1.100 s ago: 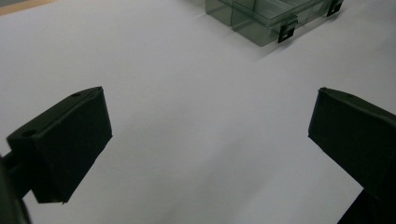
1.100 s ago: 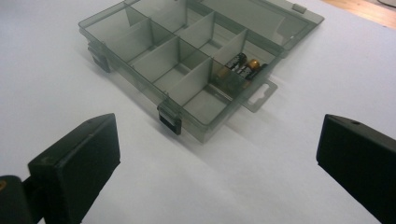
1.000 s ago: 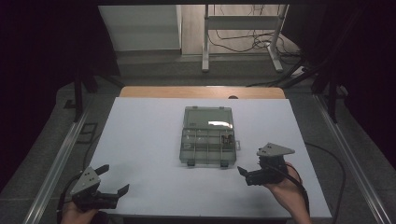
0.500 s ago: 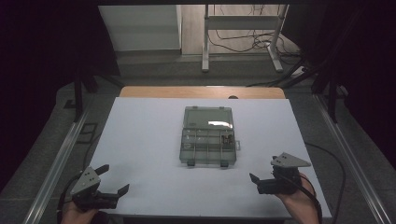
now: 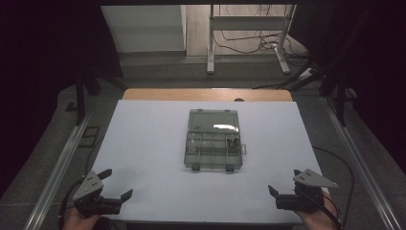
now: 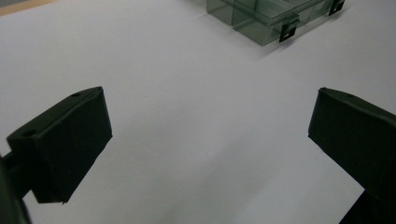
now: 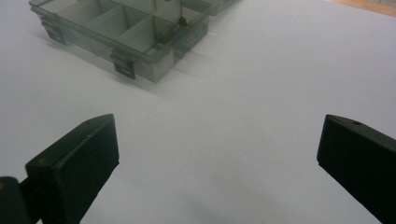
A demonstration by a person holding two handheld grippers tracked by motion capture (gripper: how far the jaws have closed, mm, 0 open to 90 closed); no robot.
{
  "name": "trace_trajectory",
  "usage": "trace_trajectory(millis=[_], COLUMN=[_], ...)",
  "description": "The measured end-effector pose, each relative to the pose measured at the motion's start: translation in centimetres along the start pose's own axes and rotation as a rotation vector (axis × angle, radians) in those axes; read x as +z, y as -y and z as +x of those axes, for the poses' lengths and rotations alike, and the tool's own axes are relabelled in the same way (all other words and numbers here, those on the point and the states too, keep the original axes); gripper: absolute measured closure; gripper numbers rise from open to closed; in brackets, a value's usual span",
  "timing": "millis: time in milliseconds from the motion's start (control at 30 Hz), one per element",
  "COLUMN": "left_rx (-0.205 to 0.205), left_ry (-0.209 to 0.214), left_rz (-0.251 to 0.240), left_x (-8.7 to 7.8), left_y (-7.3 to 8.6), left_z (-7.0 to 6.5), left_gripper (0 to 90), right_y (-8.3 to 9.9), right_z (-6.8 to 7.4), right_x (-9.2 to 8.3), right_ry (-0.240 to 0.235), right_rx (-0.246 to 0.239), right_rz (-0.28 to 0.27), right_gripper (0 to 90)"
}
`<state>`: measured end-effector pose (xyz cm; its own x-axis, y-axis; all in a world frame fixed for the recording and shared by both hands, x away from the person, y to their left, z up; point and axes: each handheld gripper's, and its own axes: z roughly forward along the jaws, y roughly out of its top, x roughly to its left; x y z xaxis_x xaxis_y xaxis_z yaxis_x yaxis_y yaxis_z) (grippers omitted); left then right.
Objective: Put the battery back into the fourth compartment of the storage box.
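The right gripper (image 5: pixel 282 194) has drawn back from the open plastic box (image 5: pixel 213 140), jaws wide and empty like the left gripper (image 5: pixel 107 184), suggesting work there is finished.

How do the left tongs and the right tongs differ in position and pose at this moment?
The left tongs sit at the table's near left corner, pointing right and away; the right tongs sit at the near right corner, pointing left. The compartment box lies nearer the right tongs. Both are open, empty, and apart from the box.
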<state>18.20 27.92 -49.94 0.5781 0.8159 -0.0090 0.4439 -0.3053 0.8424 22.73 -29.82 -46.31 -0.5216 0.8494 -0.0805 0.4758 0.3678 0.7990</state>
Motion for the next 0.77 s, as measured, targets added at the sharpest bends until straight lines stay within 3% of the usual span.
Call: trace_trajectory(millis=[500, 600, 767], left_rx=[-0.002, -0.002, 0.001], left_ry=[-0.001, -0.001, -0.001], left_rz=[0.000, 0.000, 0.001], left_x=[0.0, 0.0, 0.1], left_y=[0.0, 0.0, 0.0], left_z=[0.0, 0.0, 0.0], left_gripper=[0.3, 0.3, 0.3], right_y=[2.4, 2.5, 2.5], right_z=[-0.9, -1.0, -1.2], right_x=[-1.1, -1.3, -1.2], right_ry=[0.041, 0.050, 0.050], right_rx=[0.050, 0.065, 0.075], right_rz=[0.018, -0.006, 0.007], right_gripper=[0.0, 0.0, 0.0])
